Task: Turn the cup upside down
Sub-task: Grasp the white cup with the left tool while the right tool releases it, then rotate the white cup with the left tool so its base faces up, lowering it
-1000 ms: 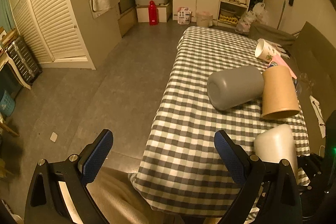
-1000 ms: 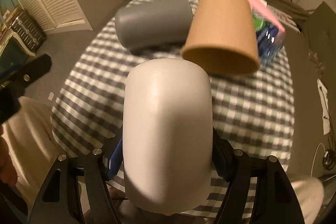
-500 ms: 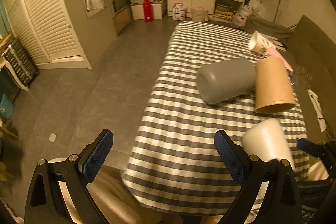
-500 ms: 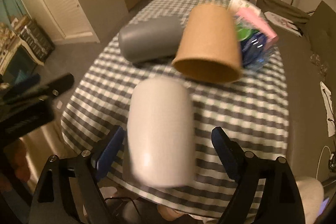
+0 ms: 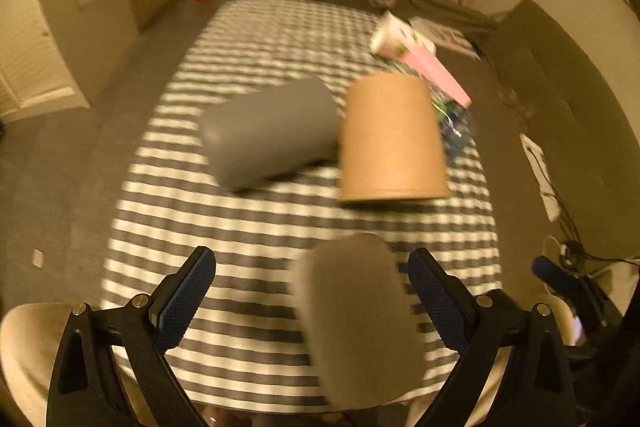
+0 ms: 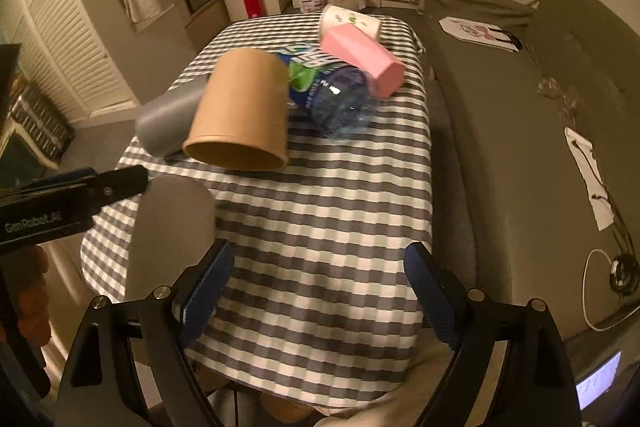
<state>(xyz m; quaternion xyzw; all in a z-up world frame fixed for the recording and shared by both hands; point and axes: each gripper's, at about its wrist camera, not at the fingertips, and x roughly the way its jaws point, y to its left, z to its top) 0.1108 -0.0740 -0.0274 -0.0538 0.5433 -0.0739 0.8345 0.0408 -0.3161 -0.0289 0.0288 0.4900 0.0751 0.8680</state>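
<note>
A white cup (image 5: 356,319) stands base-up on the checked tablecloth (image 5: 248,227) near the front edge, blurred in the left wrist view. My left gripper (image 5: 312,291) is open with the cup between its fingers, not touching. In the right wrist view the same cup (image 6: 168,239) stands at the left, beside the left finger of my open, empty right gripper (image 6: 320,291). A brown paper cup (image 6: 244,111) and a grey cup (image 6: 168,123) lie on their sides further back.
Behind the brown cup lie a blue plastic bottle (image 6: 332,95), a pink box (image 6: 362,61) and a printed paper cup (image 6: 348,21). A grey sofa (image 6: 512,115) runs along the table's right. The left gripper's body (image 6: 60,199) reaches in from the left.
My right gripper has opened, let go of the white cup and drawn back to the right. My left gripper has swung right, so the cup now sits between its fingers.
</note>
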